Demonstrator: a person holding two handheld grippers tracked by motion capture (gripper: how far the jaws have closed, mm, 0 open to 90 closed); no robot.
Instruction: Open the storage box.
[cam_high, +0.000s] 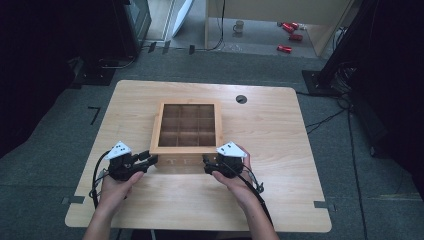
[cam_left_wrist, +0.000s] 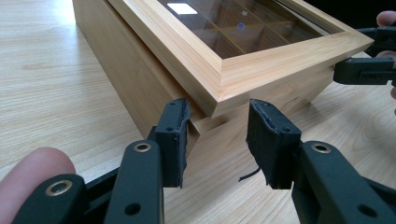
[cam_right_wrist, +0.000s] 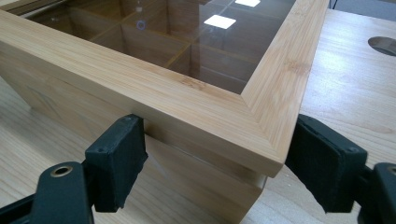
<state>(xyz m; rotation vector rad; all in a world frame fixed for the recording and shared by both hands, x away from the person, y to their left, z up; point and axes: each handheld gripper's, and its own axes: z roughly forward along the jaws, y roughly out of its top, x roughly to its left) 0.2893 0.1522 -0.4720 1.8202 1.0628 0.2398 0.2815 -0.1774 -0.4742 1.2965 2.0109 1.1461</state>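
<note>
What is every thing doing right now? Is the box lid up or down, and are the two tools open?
Wooden box: upright on the table, near side facing the person.
Glass-topped lid: lifted a little at the near edge, a gap under it.
Left tool: open, jaws either side of the lid's near left corner.
Right tool: open, jaws either side of the lid's near right corner.

**Pale wood, black jaws, grey floor**

The box (cam_high: 186, 131) is light honey-coloured wood with fine straight grain; its lid frames a clear pane showing brown dividers in a three-by-three grid. The desk (cam_high: 280, 130) is pale wood with a streaky grain. Each hand-held gripper, left (cam_left_wrist: 217, 140) and right (cam_right_wrist: 215, 161), is matt black with brass-coloured rivets and a whitish-grey top plate. The floor (cam_high: 380, 190) is dark grey carpet, with red things (cam_high: 290, 35) lying farther back.
</note>
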